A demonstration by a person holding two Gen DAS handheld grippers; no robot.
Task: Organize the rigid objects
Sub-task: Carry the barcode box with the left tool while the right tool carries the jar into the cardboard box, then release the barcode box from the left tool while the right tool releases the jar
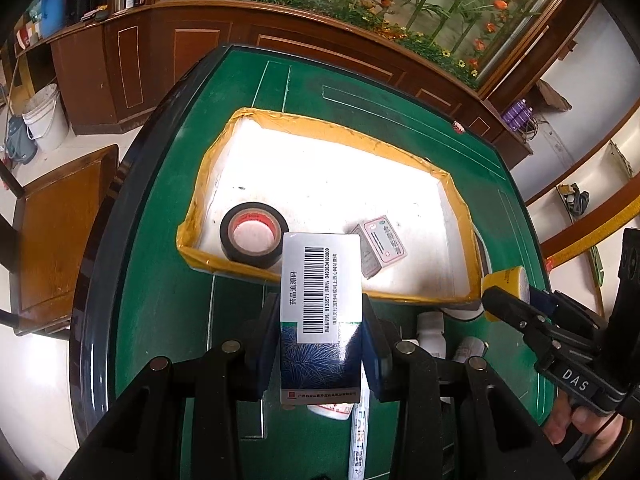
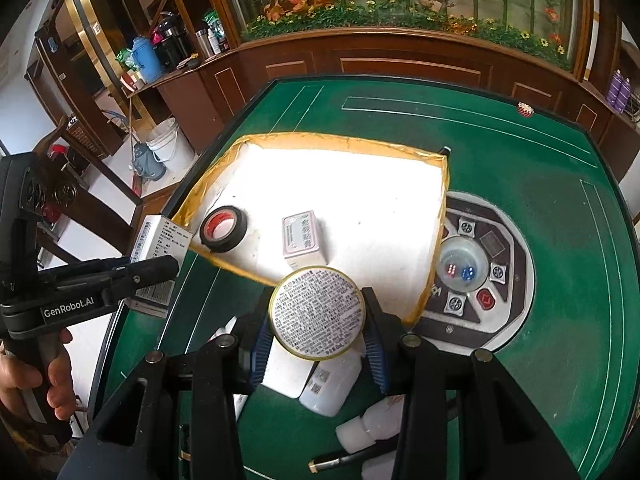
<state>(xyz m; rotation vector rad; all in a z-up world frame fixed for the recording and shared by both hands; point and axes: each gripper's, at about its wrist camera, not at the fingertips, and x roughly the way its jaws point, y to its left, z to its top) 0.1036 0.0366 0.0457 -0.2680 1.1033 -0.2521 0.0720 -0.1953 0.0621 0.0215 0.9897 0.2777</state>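
Both handheld tools are matte black plastic, built from angular linked bars with round brass-coloured pins at the joints. The left gripper [image 1: 320, 344] has dark blue pads lining its jaws; the right gripper [image 2: 318, 344] carries blue ribbed pads. At the right of the left wrist view, the other tool's side bears white lettering "DAS", with small screws along its arm. At the left of the right wrist view, a white "GenRobot.AI" label shows. The left hand [image 2: 36, 384] is bare skin, fingers pinkish.

Green felt table [image 1: 160, 300], yellow-taped tray [image 1: 208, 160], black tape roll [image 1: 254, 236] (red core).
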